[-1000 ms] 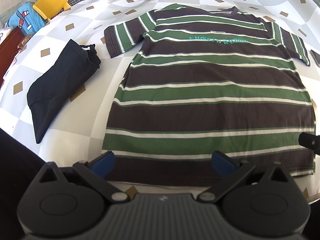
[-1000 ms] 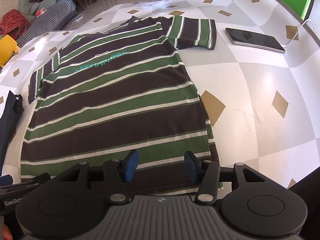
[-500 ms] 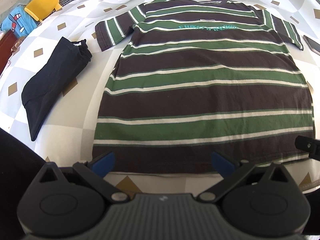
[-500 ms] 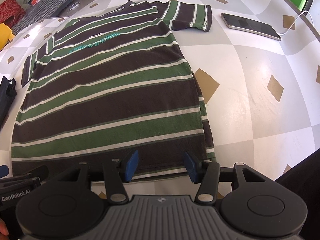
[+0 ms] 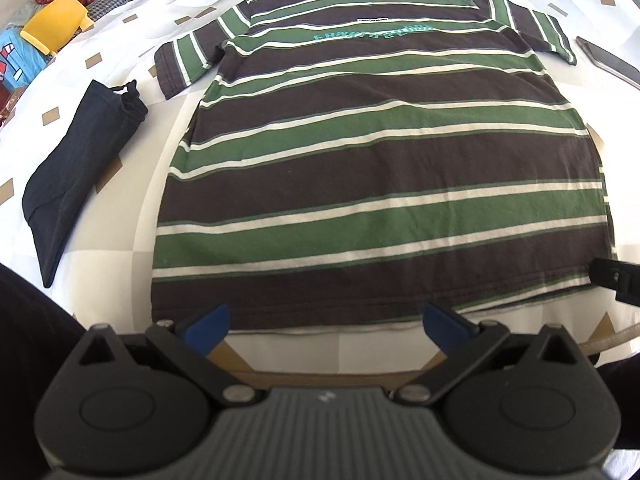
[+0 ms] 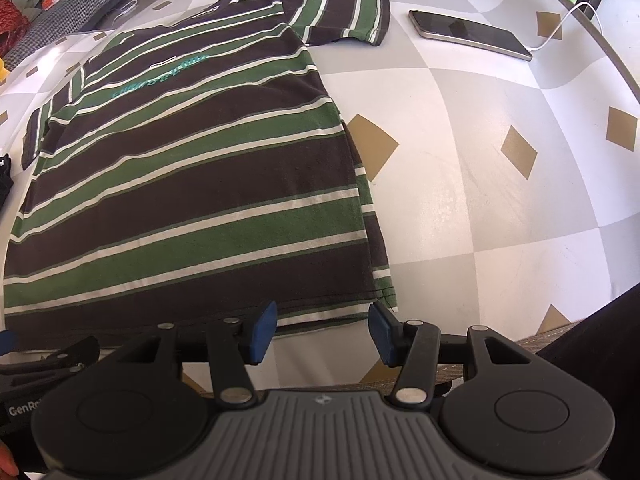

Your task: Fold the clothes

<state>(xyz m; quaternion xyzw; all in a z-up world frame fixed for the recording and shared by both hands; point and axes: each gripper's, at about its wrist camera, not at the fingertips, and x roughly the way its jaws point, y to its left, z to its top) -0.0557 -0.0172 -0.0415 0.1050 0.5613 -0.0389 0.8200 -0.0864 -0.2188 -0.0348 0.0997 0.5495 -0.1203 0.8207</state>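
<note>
Both grippers are poised at the near hem of the brown, green and white striped cotton T-shirt (image 5: 380, 168); the left gripper (image 5: 325, 322) is seen with its blue-padded jaws set wide apart and nothing between them, and the right gripper (image 6: 322, 330) is likewise held with its jaws apart, more narrowly, over the hem near the shirt's right bottom corner, with no cloth pinched as far as can be told. The shirt is laid flat and front-up on the white tablecloth with grey squares and tan diamonds (image 6: 500, 208); its collar is turned away from the grippers, both short sleeves are spread outward, and no fold is visible in it yet.

A dark navy garment, already folded into a long narrow bundle (image 5: 76, 160), is lying well apart to the shirt's left, so one piece may be judged as done; the striped shirt is judged to be at the very start of its folding, with the hem grasp not yet made and every fold left to do. A black smartphone on a white charging cable (image 6: 468, 34) is lying near the right sleeve, clear of the cloth; it might be brushed if that sleeve is swung wide.
</note>
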